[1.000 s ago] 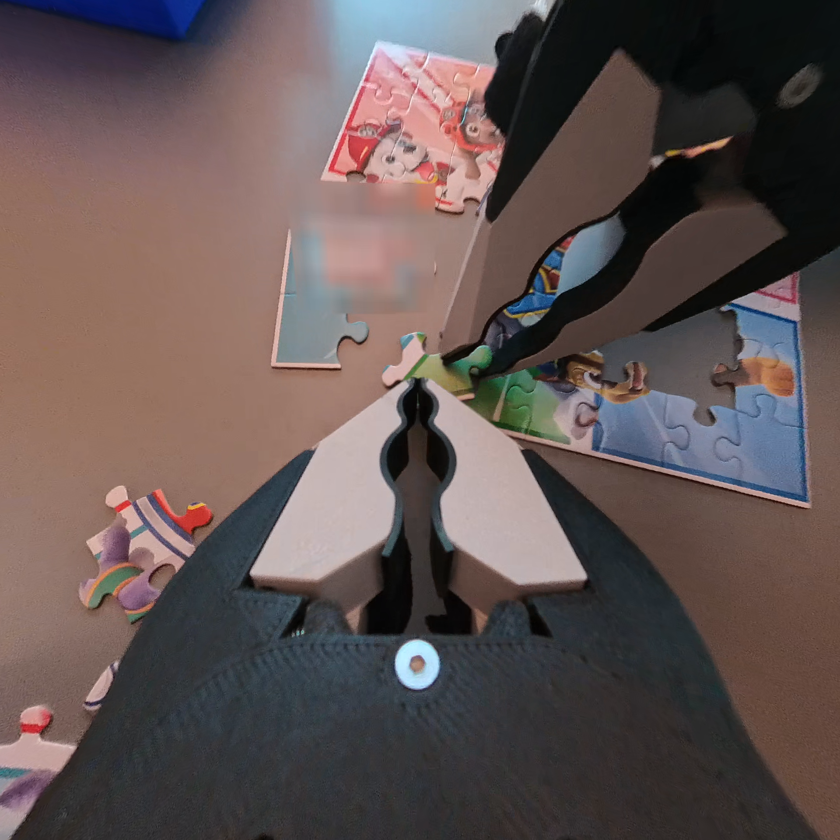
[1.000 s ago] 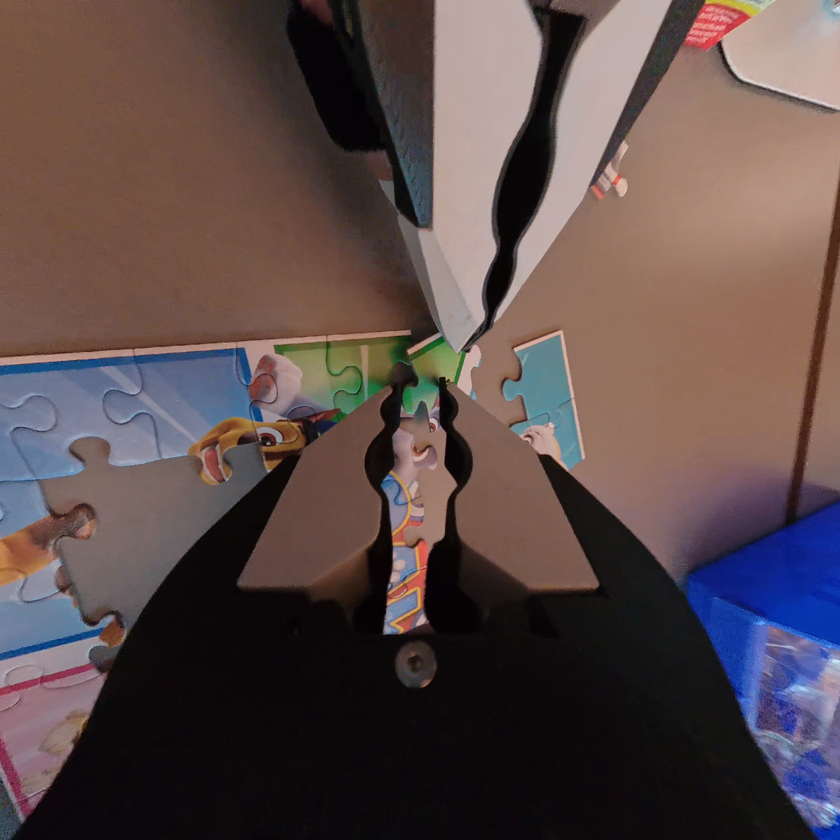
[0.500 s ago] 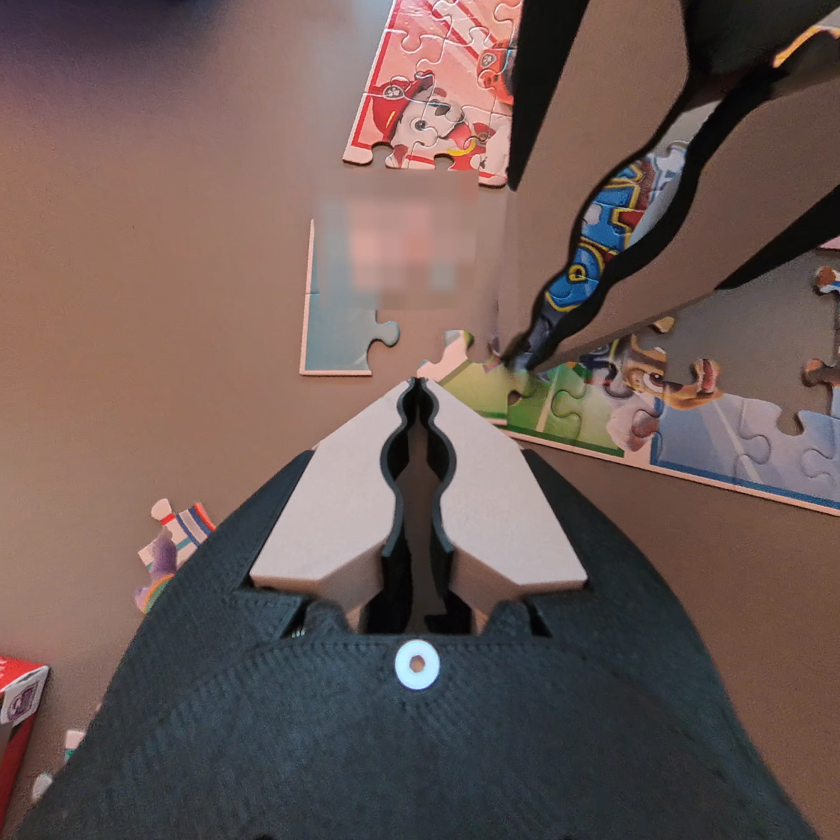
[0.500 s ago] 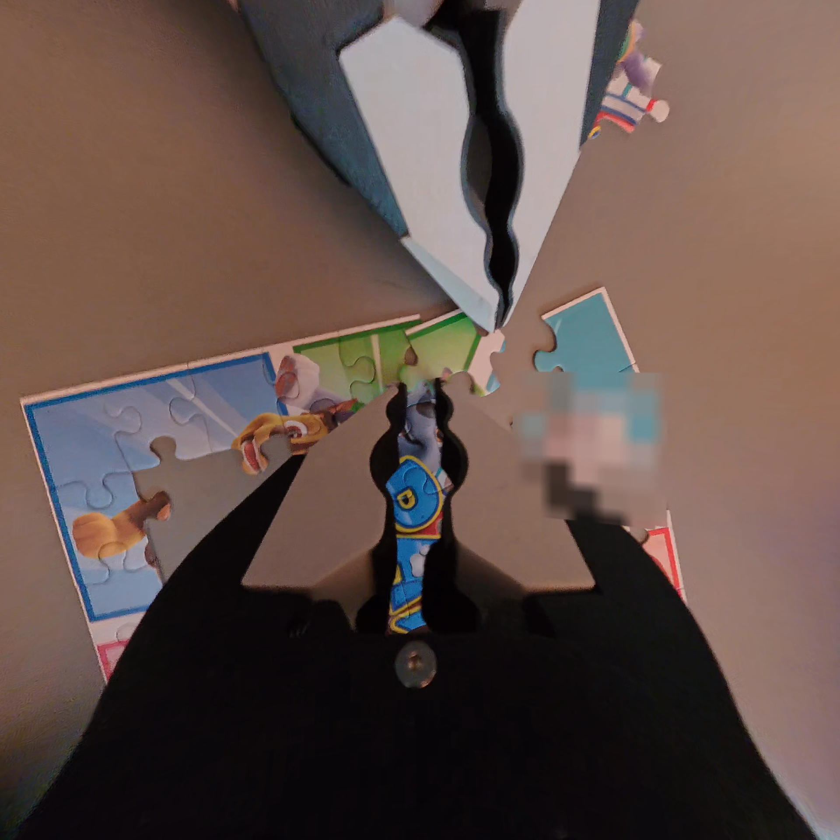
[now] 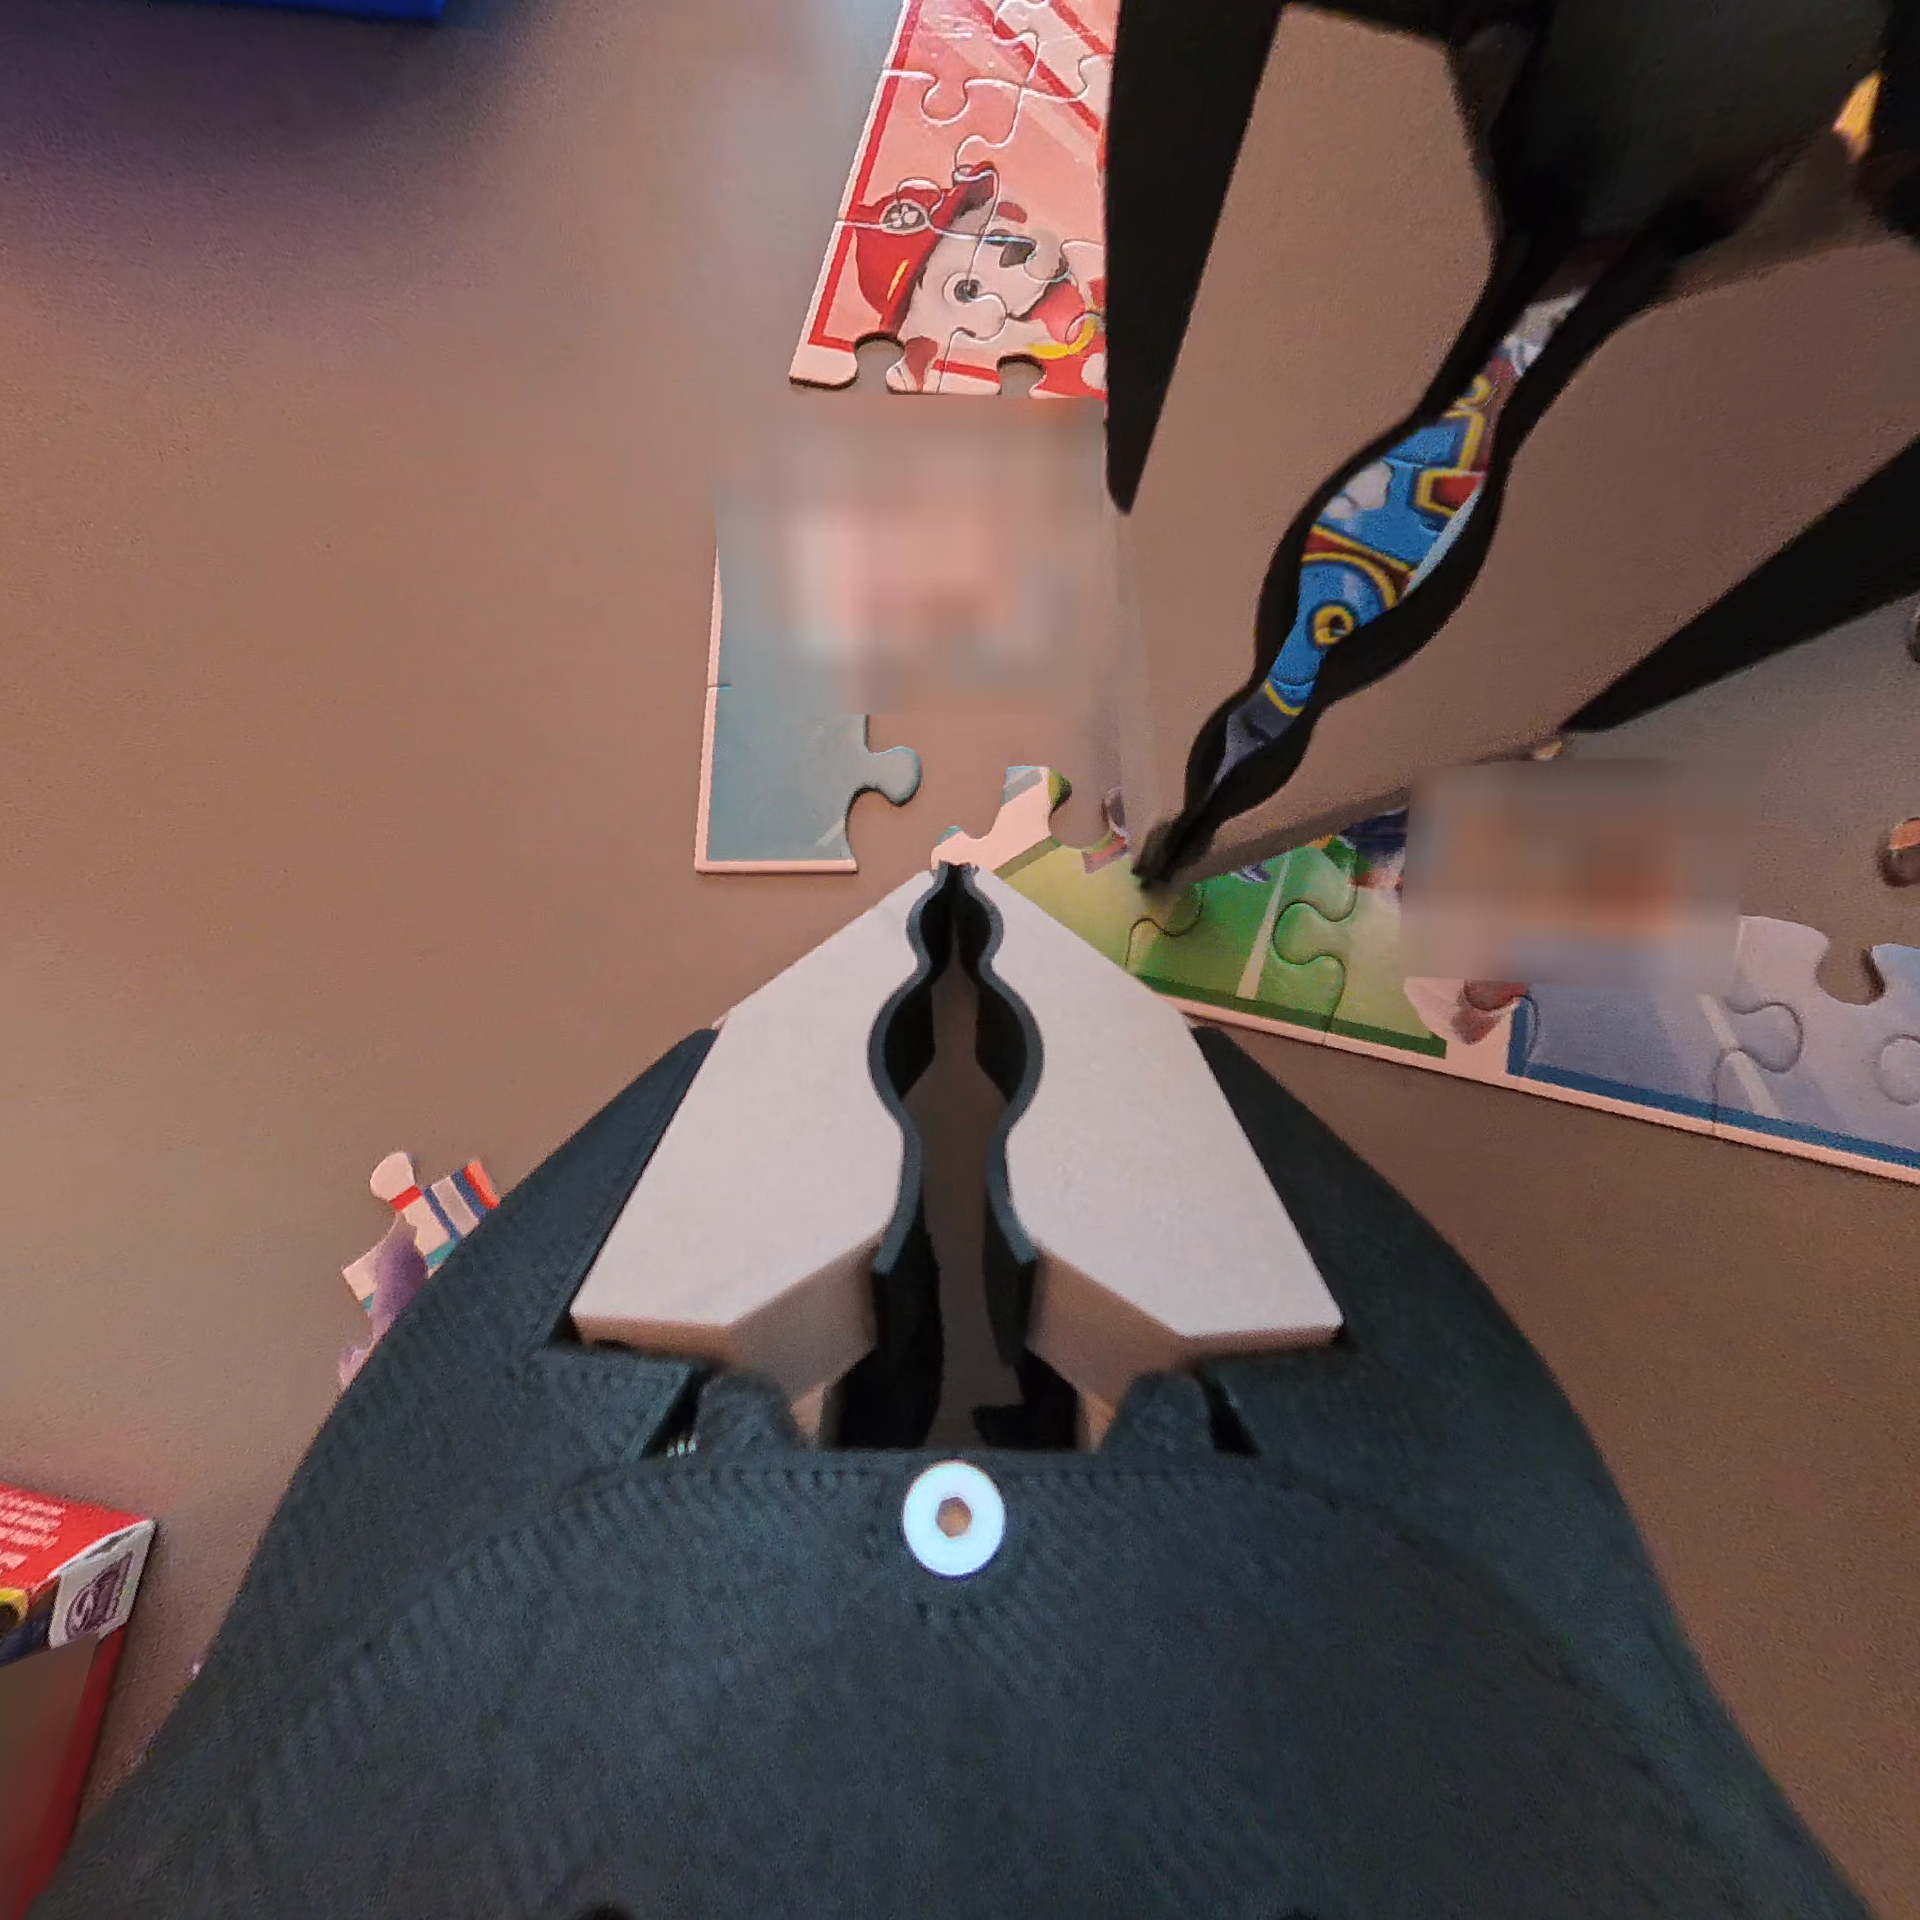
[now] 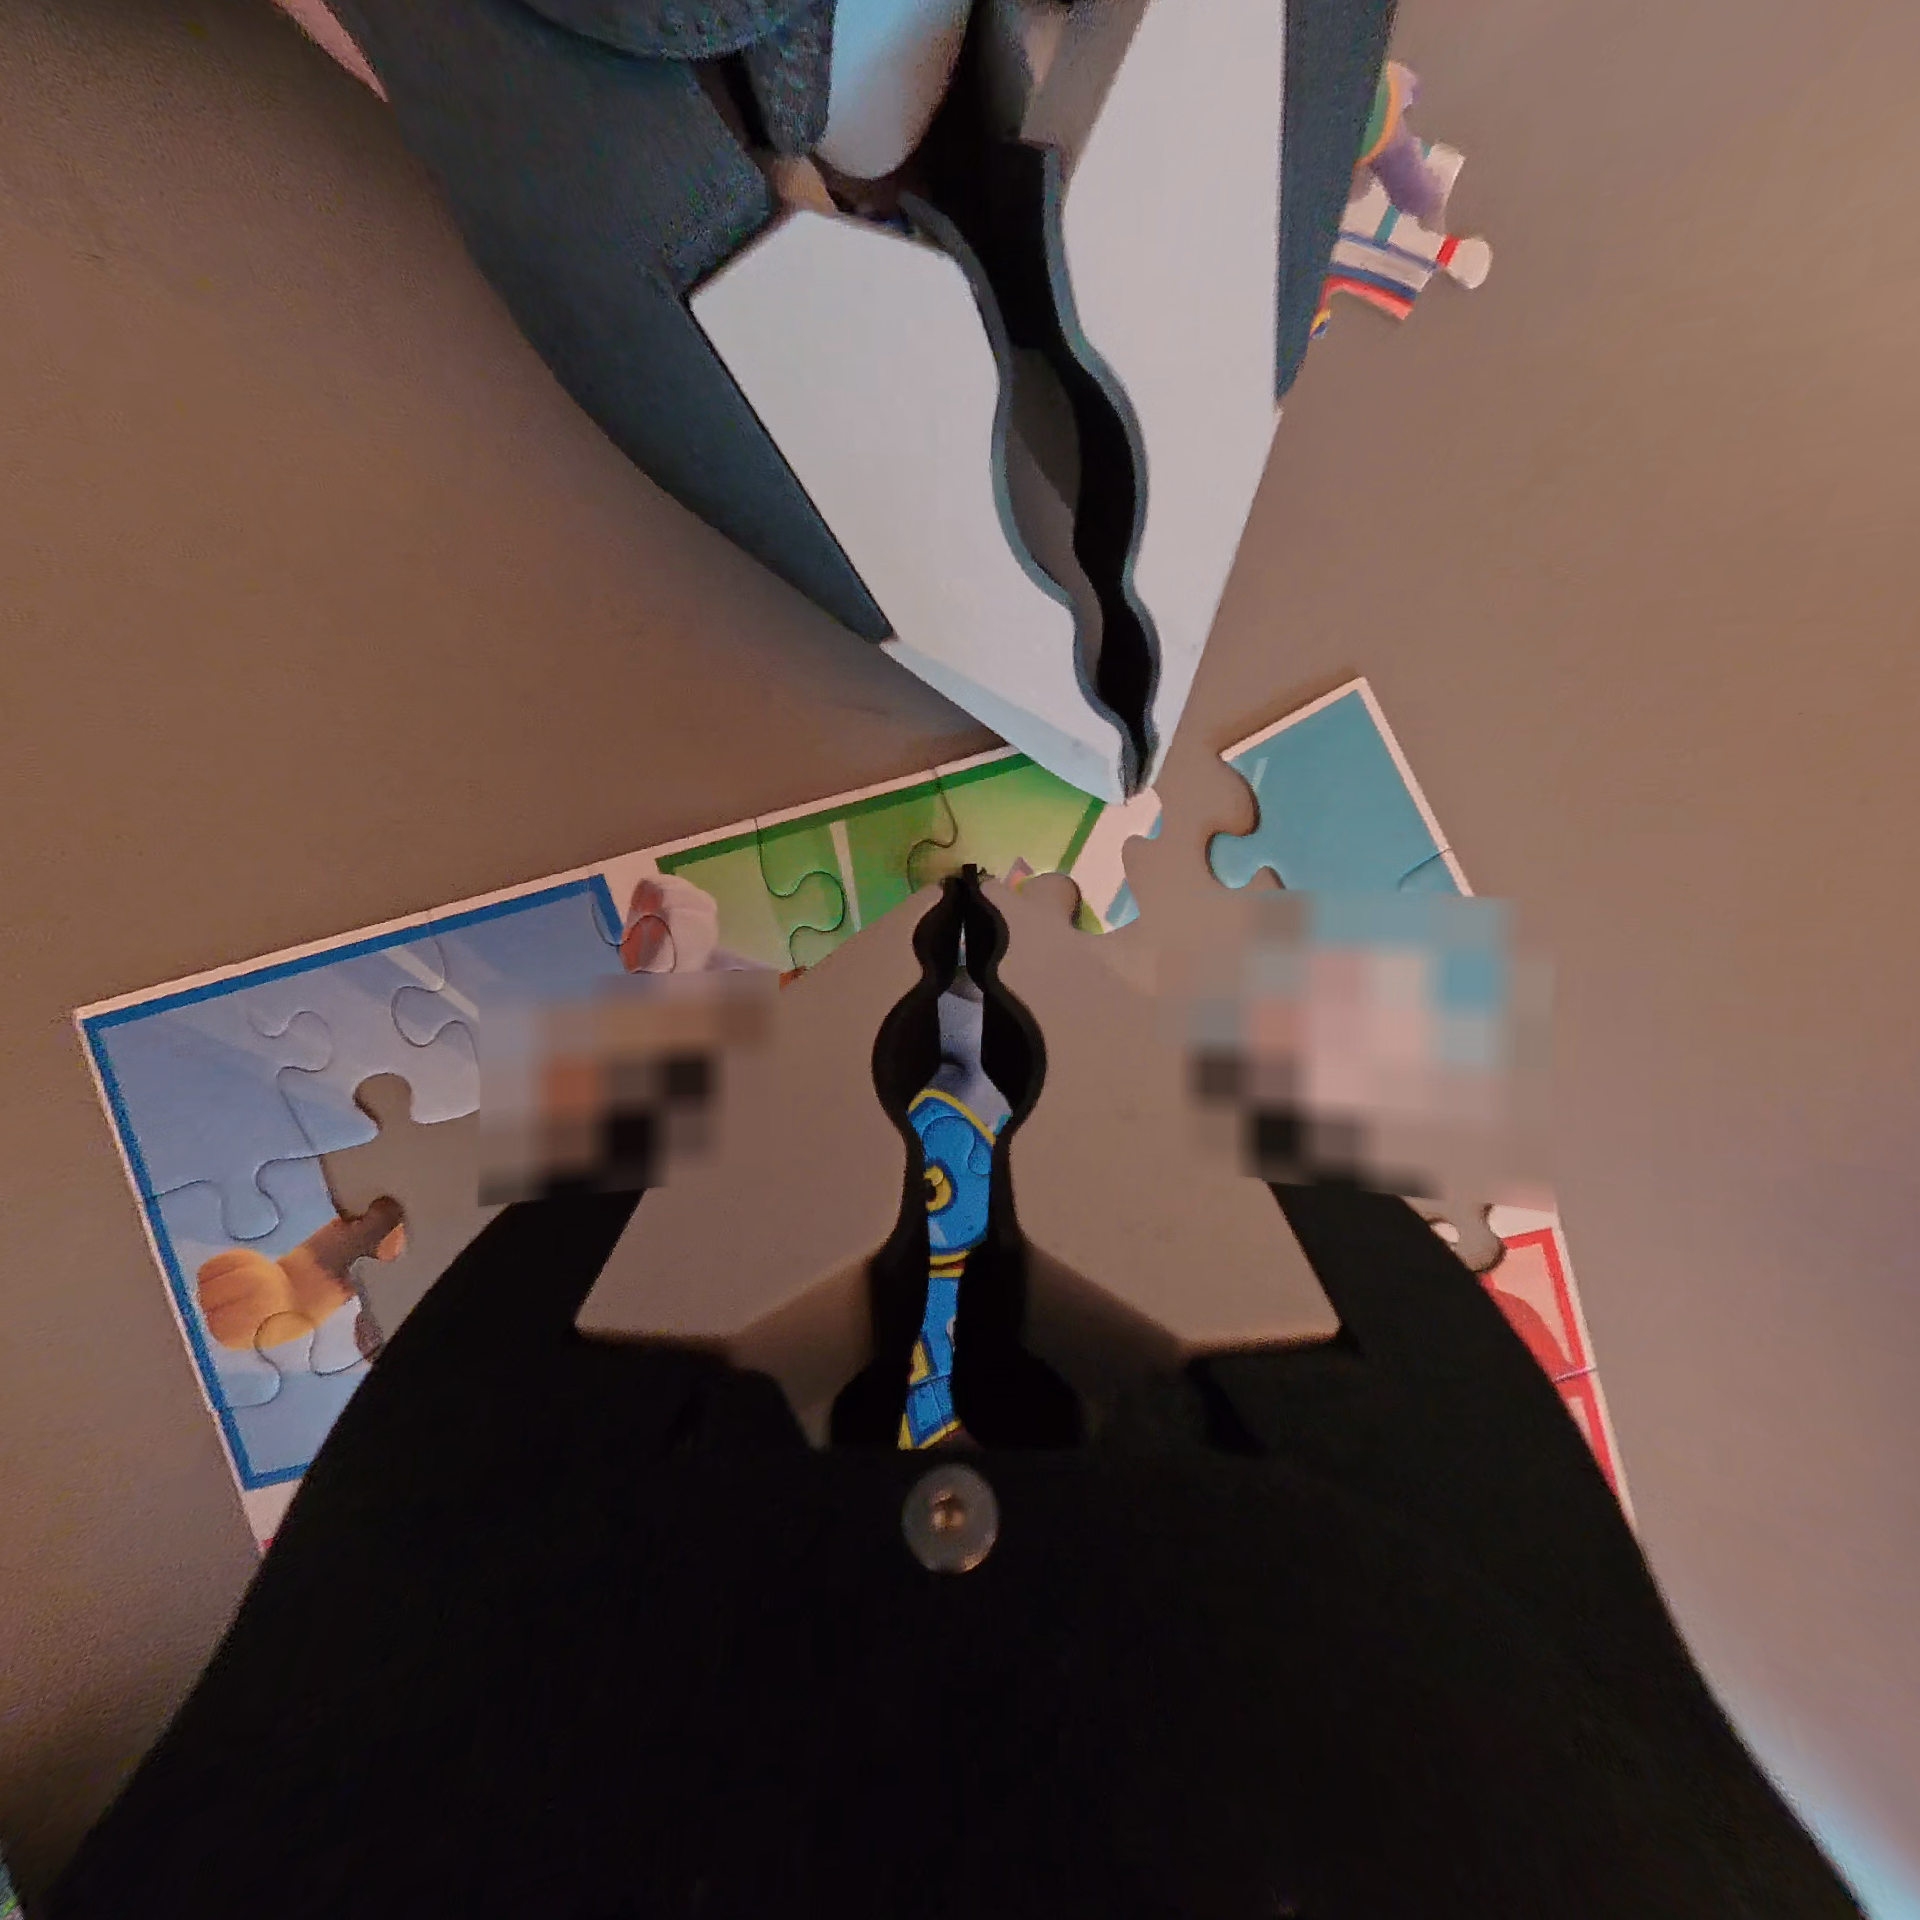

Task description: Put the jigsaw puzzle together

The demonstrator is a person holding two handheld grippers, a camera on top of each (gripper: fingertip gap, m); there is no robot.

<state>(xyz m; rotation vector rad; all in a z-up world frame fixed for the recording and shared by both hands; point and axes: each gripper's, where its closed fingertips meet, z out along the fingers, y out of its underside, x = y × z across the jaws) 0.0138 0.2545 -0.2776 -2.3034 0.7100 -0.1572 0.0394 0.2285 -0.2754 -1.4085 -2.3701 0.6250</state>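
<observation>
The partly joined jigsaw puzzle [image 6: 260, 1091] lies flat on the brown table, with blue, green, teal and red sections. My right gripper [image 6: 968, 878] is shut, with its tips pressed down on the green pieces [image 6: 894, 842] at the puzzle's edge. It also shows in the left wrist view [image 5: 1158, 873]. My left gripper [image 5: 954, 873] is shut and empty, with its tips at the outer edge of the green corner piece [image 5: 1101, 894]. It also shows in the right wrist view [image 6: 1132, 779]. A teal section [image 5: 790, 769] lies just apart from the corner piece, its knob facing it.
A red puzzle section [image 5: 956, 208] lies beyond the teal one. A loose striped piece [image 5: 416, 1216] lies to the left of my left gripper and also shows in the right wrist view [image 6: 1403, 229]. A red box [image 5: 52, 1600] is at the lower left. The blue section has a hole [image 6: 405, 1153]. The tips of both grippers are at nearly the same place. It is some 4 cm from my left tips to the teal section [image 5: 790, 769]. Seen from the right wrist view [image 6: 1329, 815] as well.
The right gripper's jaws have gone from a small gap to shut, and its tips have moved onto the green pieces. The left gripper has stayed shut at the corner piece.
</observation>
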